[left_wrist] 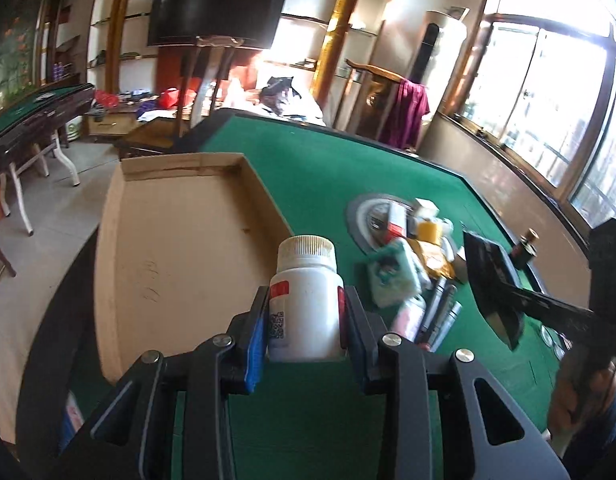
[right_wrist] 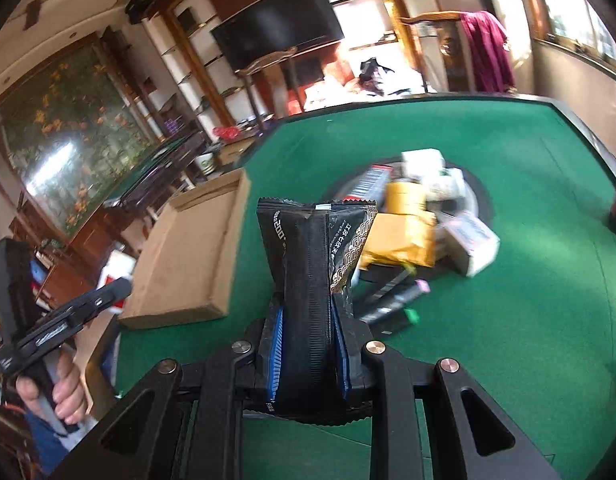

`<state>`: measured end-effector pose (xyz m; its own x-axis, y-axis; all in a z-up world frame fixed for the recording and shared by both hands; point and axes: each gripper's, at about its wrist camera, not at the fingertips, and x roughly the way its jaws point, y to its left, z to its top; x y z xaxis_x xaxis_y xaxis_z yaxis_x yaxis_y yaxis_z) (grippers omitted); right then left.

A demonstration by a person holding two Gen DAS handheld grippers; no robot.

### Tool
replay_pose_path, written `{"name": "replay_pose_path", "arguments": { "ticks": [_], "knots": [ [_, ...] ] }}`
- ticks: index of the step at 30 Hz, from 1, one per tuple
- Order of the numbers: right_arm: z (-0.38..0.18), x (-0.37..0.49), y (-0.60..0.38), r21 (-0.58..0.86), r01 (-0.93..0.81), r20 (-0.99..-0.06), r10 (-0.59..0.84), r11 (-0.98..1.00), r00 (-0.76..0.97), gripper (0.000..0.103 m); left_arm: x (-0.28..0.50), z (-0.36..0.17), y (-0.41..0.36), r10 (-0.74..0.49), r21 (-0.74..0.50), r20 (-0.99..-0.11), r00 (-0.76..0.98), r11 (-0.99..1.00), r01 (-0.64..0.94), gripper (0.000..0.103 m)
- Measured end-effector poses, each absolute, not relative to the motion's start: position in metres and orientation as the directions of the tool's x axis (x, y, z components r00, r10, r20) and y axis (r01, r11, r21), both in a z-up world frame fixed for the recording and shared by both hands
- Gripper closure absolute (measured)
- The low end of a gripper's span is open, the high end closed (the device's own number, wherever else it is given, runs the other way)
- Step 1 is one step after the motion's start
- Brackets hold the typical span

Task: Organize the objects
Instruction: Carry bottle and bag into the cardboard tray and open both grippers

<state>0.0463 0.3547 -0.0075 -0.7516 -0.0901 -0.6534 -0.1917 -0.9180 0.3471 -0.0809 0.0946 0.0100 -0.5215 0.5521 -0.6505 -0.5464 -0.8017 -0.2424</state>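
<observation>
The left gripper (left_wrist: pixel 304 320) clamps the white bottle (left_wrist: pixel 306 296); the right gripper (right_wrist: pixel 308 344) pinches the black sachet (right_wrist: pixel 315 248). Each should release low inside the cardboard tray (left_wrist: pixel 176 240).

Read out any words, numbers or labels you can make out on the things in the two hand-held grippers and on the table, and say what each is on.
"200": sideways white print on the black packet held in the right hand-held gripper.
Other white characters on the same packet: too distorted to read.
White bottle in the left hand-held gripper: red label and QR code only, text too small.
Pile of boxes on the green table: blurred, unreadable.
</observation>
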Motion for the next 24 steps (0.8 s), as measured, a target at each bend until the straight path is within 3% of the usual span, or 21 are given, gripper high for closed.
{"name": "replay_pose_path", "arguments": {
  "ticks": [14,24],
  "knots": [
    [0.021,-0.096,0.311,0.375,-0.132,-0.717,-0.197,-0.918,-0.669,0.08,-0.23,0.01,0.102,0.451,-0.283,-0.718,-0.53,-0.885,-0.37,0.069],
    [-0.024,-0.221,0.304,0.441,-0.229,-0.768,-0.232,-0.868,-0.597,0.079,-0.303,-0.044,0.109,0.433,-0.32,-0.786,-0.442,-0.896,-0.309,0.069]
  ]
}}
